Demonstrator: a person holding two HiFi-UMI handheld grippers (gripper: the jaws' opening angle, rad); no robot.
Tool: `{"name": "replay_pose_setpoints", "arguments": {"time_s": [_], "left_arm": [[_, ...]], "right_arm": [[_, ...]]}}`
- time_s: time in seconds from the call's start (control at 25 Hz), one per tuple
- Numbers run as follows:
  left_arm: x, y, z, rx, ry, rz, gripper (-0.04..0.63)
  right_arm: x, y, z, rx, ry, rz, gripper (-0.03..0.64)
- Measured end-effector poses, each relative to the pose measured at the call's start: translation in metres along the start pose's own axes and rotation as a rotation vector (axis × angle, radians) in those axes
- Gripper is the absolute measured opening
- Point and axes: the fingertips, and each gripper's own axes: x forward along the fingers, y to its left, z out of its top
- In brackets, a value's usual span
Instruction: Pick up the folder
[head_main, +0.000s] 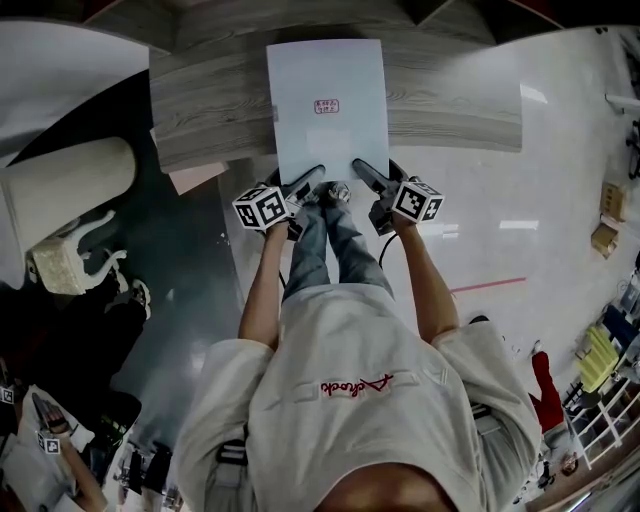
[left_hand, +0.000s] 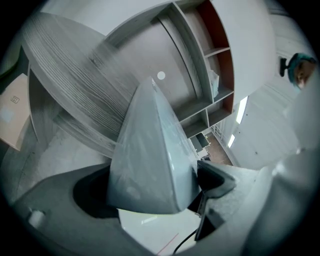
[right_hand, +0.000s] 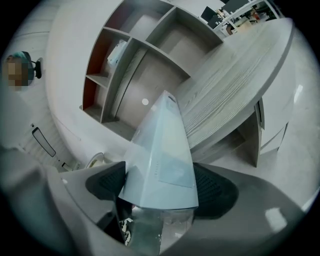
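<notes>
A pale blue folder with a small red stamp lies lengthwise over the grey wood table, its near edge reaching past the table's front. My left gripper is shut on the near left corner and my right gripper is shut on the near right corner. In the left gripper view the folder rises between the jaws of the left gripper and tapers away above the tabletop. In the right gripper view the folder is pinched the same way in the right gripper.
A beige sheet sticks out under the table's left front corner. A white padded chair stands to the left. An open shelf unit stands beyond the table. Glossy floor lies below and to the right.
</notes>
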Motion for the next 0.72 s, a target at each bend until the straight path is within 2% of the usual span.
{"name": "replay_pose_setpoints", "arguments": {"time_s": [0.32,0.72], "left_arm": [[-0.006,-0.011,-0.005,-0.018,-0.055,-0.017,0.494],[-0.028,-0.049,0.024,0.105,-0.120,-0.070,0.494]], "right_arm": [[-0.011,0.008,0.006,-0.029,-0.031,0.031,0.423],[-0.024,0.053,0.029,-0.105,-0.105,0.104,0.423]]}}
